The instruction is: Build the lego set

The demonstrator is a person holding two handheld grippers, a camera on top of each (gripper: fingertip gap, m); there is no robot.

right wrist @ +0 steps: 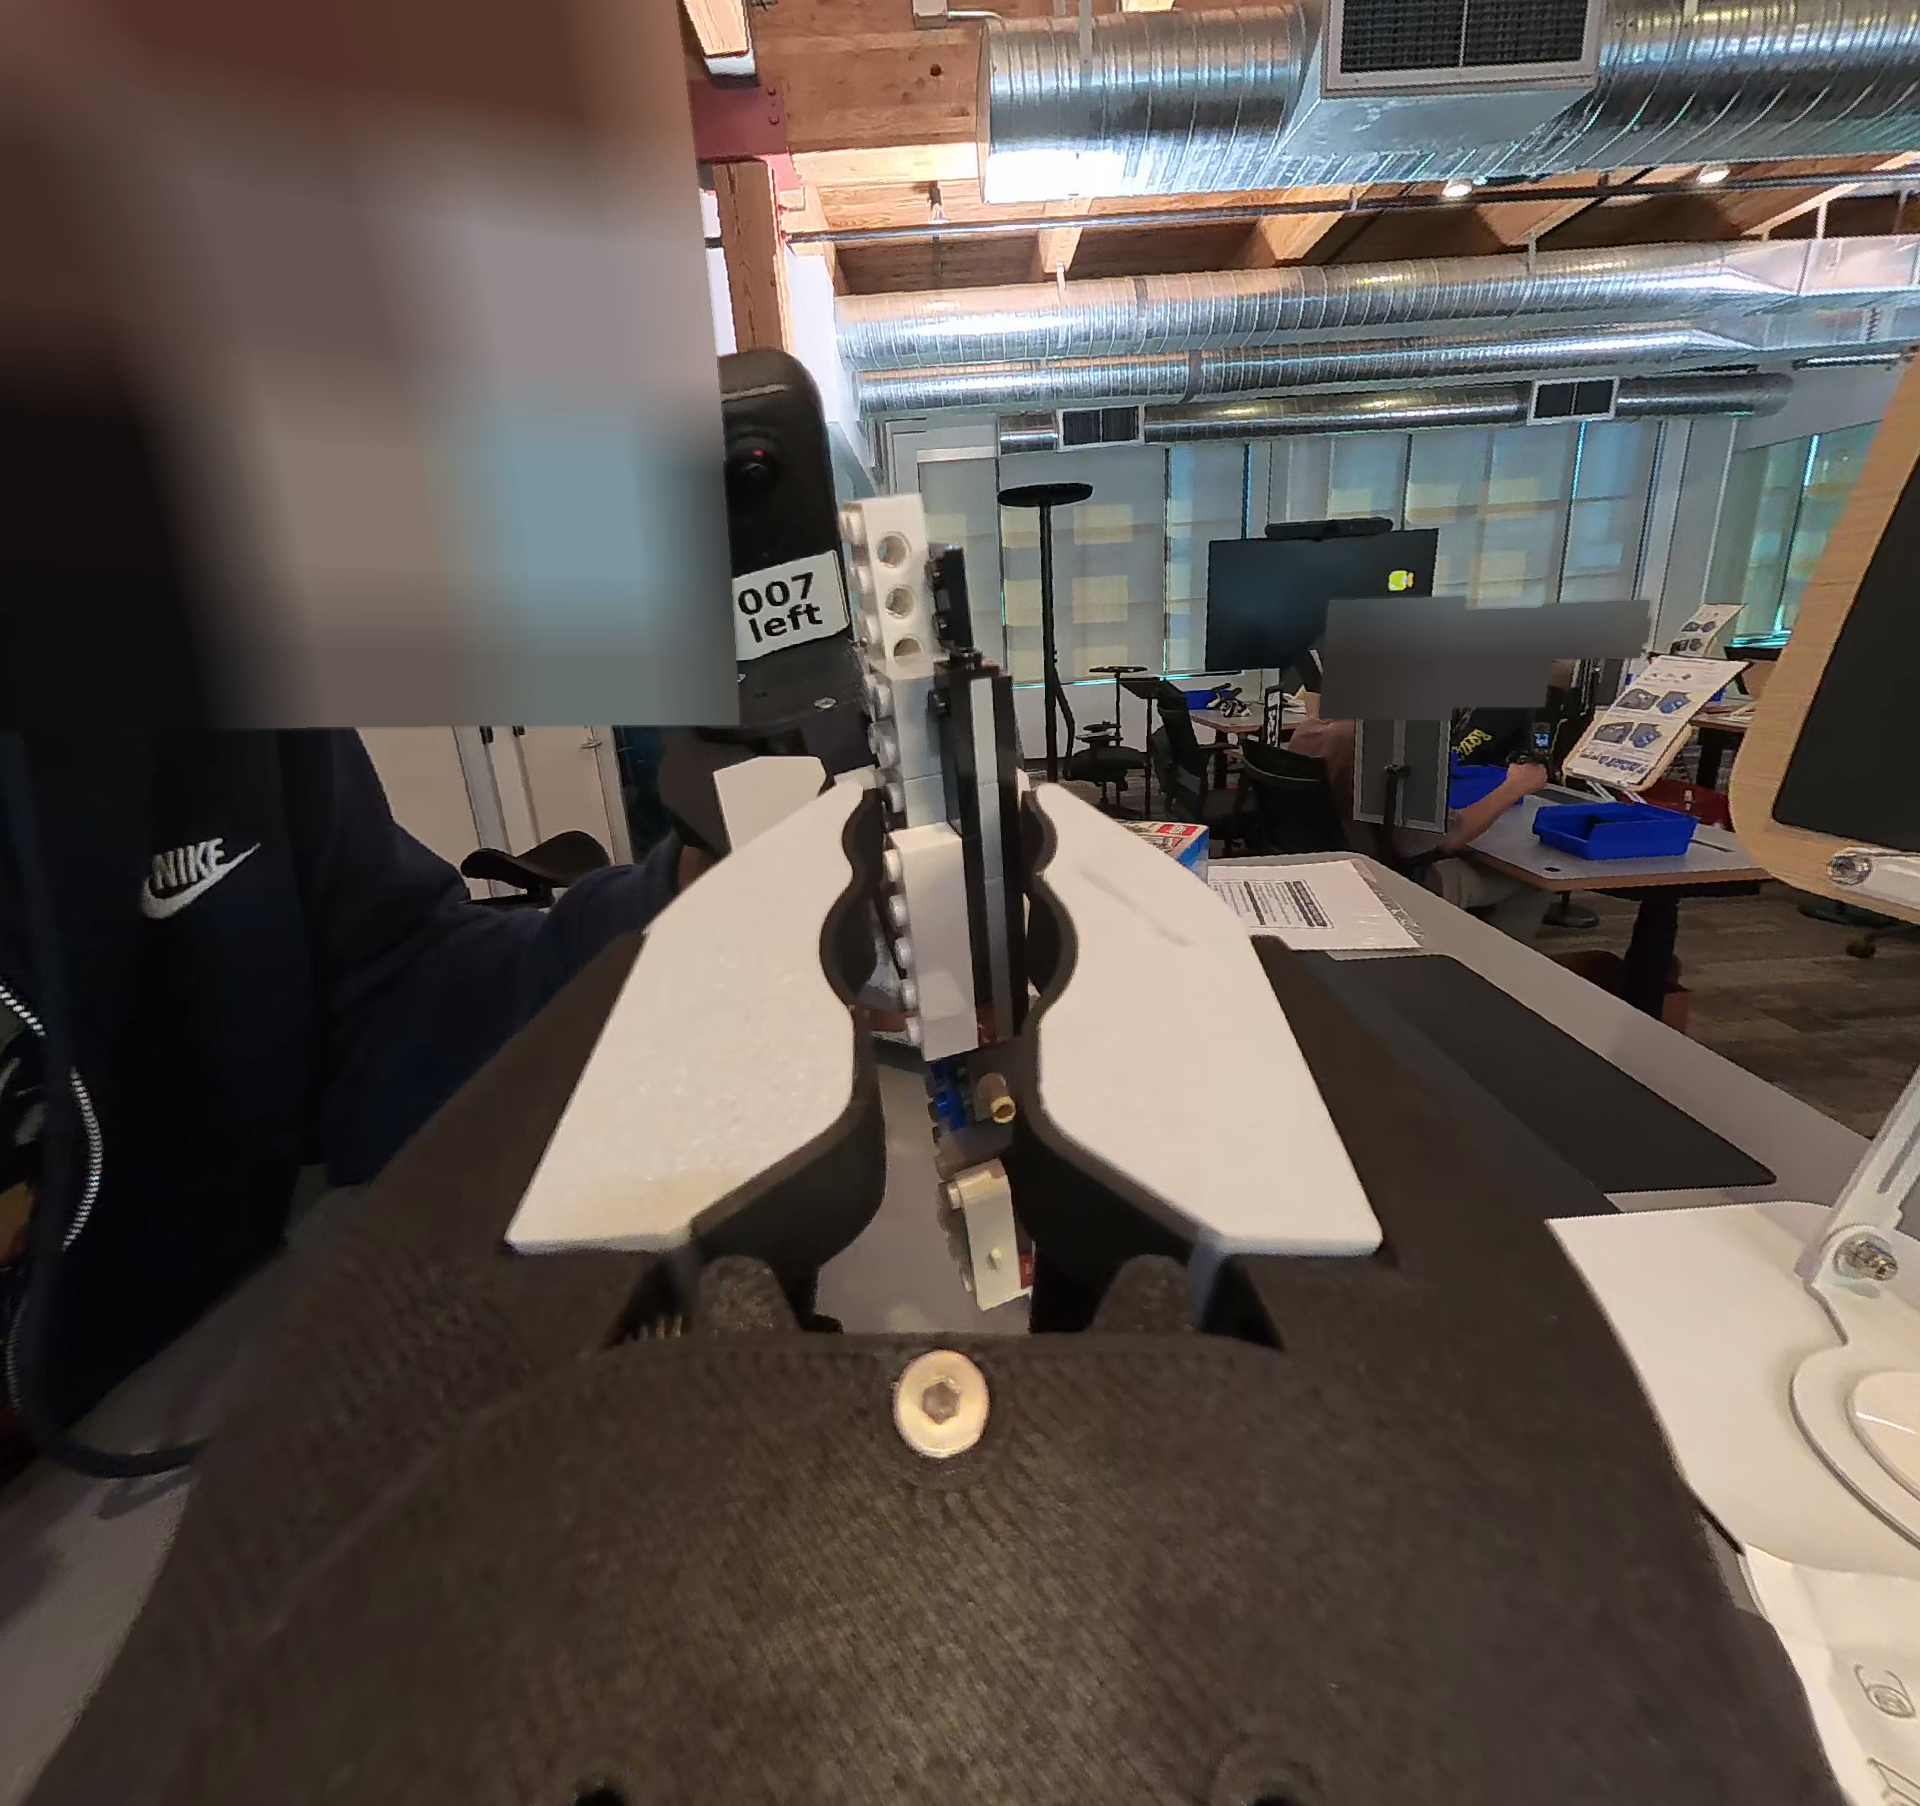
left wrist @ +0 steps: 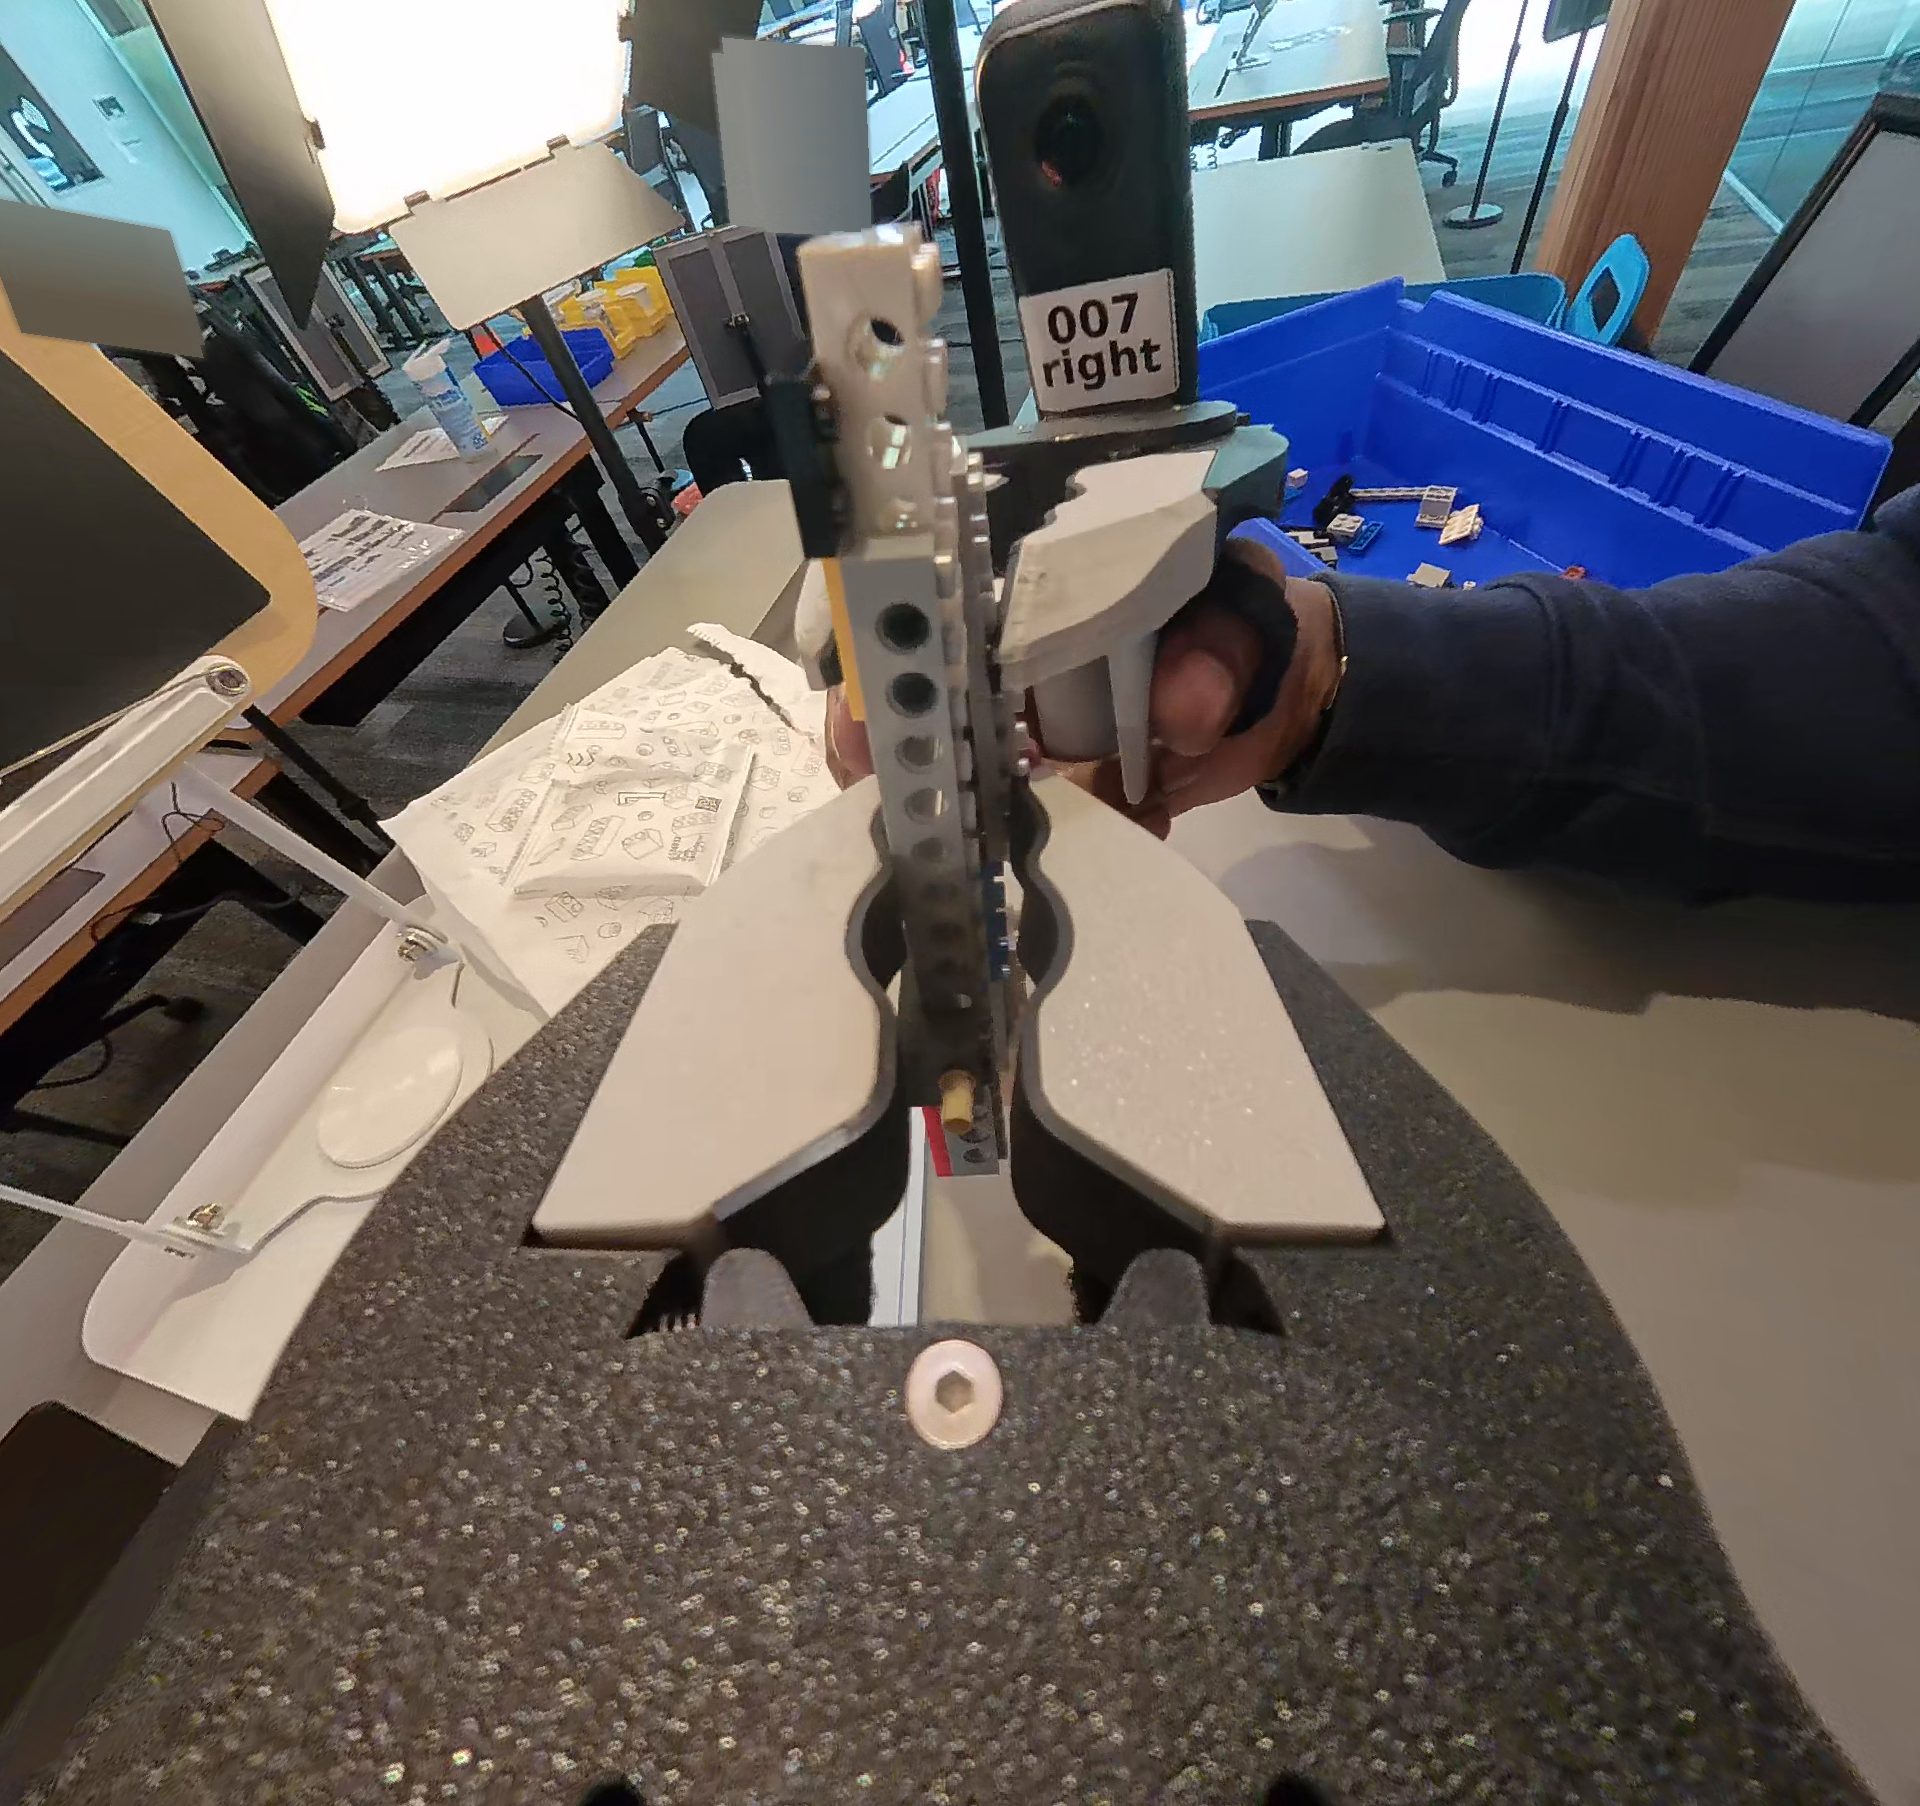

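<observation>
1. The left gripper (left wrist: pixel 951 925) has its jaws nearly closed on a tall brick model (left wrist: pixel 914 676), pressing on its lower end.
2. The right gripper (right wrist: pixel 945 925) has its jaws closed a bit wider around the same model's middle, from the other side.
3. The model is grey, white and black plastic, with round holes and little bumps. It stands upright in the air above the worktop (left wrist: pixel 1558 1185).
4. Crinkly printed paper bags (left wrist: pixel 623 800) lie on the worktop. A blue plastic bin (left wrist: pixel 1662 426) holds loose bricks.
</observation>
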